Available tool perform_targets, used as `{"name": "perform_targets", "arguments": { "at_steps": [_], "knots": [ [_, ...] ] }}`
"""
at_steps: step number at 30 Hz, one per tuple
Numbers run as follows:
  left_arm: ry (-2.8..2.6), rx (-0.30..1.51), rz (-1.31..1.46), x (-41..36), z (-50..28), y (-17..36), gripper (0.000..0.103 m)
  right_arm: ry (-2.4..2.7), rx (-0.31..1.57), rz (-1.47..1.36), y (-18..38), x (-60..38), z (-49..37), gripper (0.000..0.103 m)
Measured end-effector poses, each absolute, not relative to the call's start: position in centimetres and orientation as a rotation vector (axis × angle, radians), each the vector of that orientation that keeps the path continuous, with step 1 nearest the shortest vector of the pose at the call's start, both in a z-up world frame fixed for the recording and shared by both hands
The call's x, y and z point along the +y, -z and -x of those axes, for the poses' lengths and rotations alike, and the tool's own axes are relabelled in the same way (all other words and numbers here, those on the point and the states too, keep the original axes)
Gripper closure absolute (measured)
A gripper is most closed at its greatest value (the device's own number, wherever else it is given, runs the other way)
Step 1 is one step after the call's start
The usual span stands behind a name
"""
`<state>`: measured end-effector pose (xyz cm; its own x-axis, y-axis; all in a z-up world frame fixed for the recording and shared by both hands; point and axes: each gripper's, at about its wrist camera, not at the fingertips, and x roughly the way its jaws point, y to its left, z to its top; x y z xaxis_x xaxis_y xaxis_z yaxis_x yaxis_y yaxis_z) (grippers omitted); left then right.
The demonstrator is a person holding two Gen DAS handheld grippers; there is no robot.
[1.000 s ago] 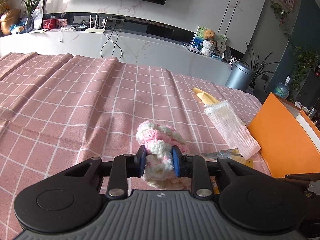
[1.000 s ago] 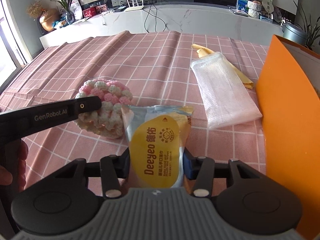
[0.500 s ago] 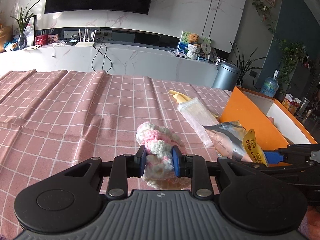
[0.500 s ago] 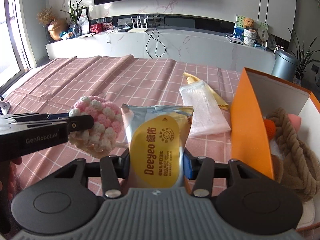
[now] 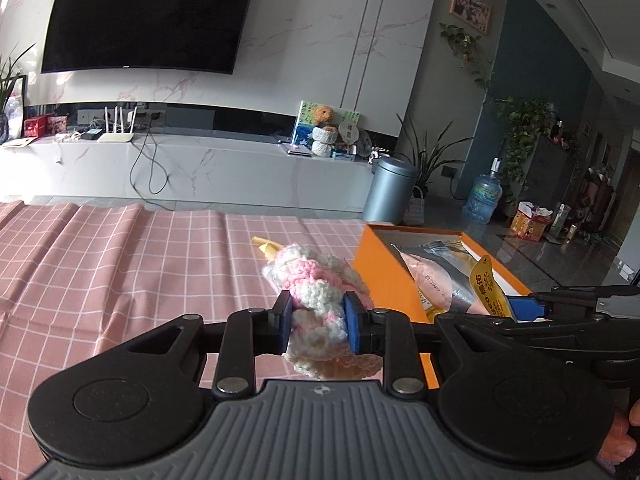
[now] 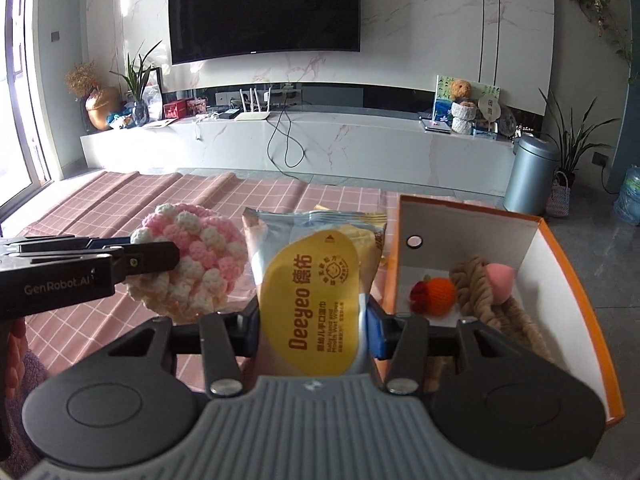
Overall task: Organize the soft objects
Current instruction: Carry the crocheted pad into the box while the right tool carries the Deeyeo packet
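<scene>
Left gripper (image 5: 316, 326): I have its blue pads pinching a pink-and-white crocheted ball (image 5: 316, 300), lifted clear above the pink checked tablecloth (image 5: 120, 272).
Right gripper (image 6: 314, 330): I have it clamped on a Deeyeo wet-wipes pack (image 6: 316, 292), held upright with the yellow label toward my camera.
Crocheted ball from the right wrist view: just left of the pack and at about its height, with the left gripper's black finger (image 6: 148, 258) across it.
Orange box (image 6: 576, 280): open, white inside, on the table to the right of both held things.
Box contents: a thick tan rope (image 6: 476, 288), an orange crocheted fruit (image 6: 438, 296) and a pink peach-like toy (image 6: 500, 278), all close together.
Wipes pack from the left wrist view: it hangs in front of the box opening.
</scene>
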<state>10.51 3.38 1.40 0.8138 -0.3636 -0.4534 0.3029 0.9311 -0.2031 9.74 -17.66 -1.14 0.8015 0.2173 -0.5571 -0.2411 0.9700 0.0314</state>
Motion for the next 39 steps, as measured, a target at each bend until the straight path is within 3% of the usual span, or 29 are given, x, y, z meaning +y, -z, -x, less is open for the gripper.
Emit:
{"name": "perform_targets", "arguments": {
  "at_steps": [15, 30, 39],
  "knots": [
    [0.616, 0.5, 0.056, -6.6, -15.6, -3.6, 0.073, -0.112, 0.642, 0.05, -2.5, -30.2, -12.5, 0.054],
    [0.661, 0.639, -0.203, -14.5, -20.3, 1.6, 0.073, -0.089, 0.838, 0.114, 3.9, -32.7, -20.3, 0.054],
    [0.629, 0.672, -0.335, -16.3, -20.4, 3.4, 0.072, -0.065, 0.899, 0.298, 6.8, -30.7, -22.4, 0.054]
  ]
}}
